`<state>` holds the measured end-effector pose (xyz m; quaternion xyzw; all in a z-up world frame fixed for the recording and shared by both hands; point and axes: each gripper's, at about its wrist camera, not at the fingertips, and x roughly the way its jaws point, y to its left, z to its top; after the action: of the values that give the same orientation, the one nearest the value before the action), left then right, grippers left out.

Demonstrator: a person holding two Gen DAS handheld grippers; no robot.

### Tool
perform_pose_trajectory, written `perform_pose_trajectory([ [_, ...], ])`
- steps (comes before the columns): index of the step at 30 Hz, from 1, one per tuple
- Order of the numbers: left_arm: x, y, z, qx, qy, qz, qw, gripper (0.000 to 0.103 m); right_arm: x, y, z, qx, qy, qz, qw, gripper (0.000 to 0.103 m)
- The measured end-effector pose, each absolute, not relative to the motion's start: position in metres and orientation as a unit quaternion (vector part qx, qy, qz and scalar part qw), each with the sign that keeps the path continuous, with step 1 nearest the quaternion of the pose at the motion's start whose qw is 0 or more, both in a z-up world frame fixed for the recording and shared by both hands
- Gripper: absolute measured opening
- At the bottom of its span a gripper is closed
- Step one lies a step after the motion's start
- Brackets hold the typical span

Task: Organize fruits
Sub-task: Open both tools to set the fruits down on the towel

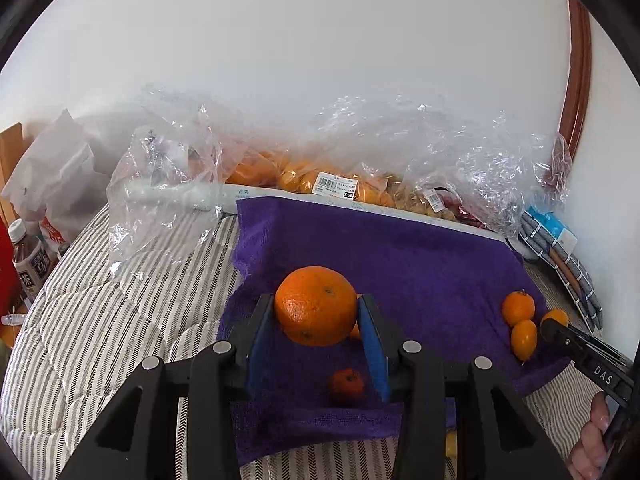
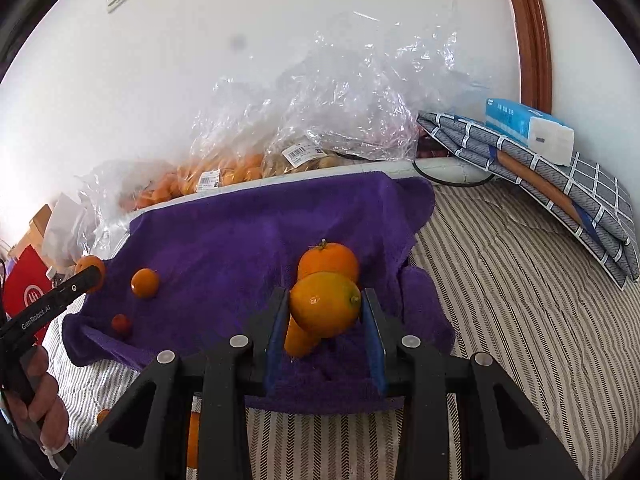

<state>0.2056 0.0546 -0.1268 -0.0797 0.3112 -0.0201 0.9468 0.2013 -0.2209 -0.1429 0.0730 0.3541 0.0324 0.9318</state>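
Both grippers are closed on fruit above the purple towel (image 1: 420, 248): left gripper (image 1: 316, 316) on a large orange (image 1: 316, 306), right gripper (image 2: 325, 312) on a smaller citrus (image 2: 325, 305). Firm, round, smooth-skinned fruit is judged best held across its widest part.

fuzzy purple towel (image 1: 420, 256); crinkly clear plastic bags (image 1: 440, 148)

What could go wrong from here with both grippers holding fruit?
1. The left gripper pinches the big orange only by its sides, off the towel; it could slip out and roll.
2. The right gripper holds one citrus tight against two others; moving may knock them.
3. The towel is rumpled on soft striped bedding, so released fruit may roll.
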Motion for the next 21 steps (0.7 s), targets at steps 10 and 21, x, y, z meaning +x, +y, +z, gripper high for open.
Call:
perform_pose_trajectory([
  [10, 0.208, 0.046, -0.133, -0.072, 0.323, -0.029, 0.943, 0.040, 0.199, -0.218, -0.149, 0.064, 0.356, 0.030, 0.932, 0.036],
  [21, 0.213, 0.042, -0.139, -0.068, 0.338, -0.032, 0.938, 0.040, 0.200, -0.221, -0.150, 0.074, 0.356, 0.037, 0.931, 0.036],
])
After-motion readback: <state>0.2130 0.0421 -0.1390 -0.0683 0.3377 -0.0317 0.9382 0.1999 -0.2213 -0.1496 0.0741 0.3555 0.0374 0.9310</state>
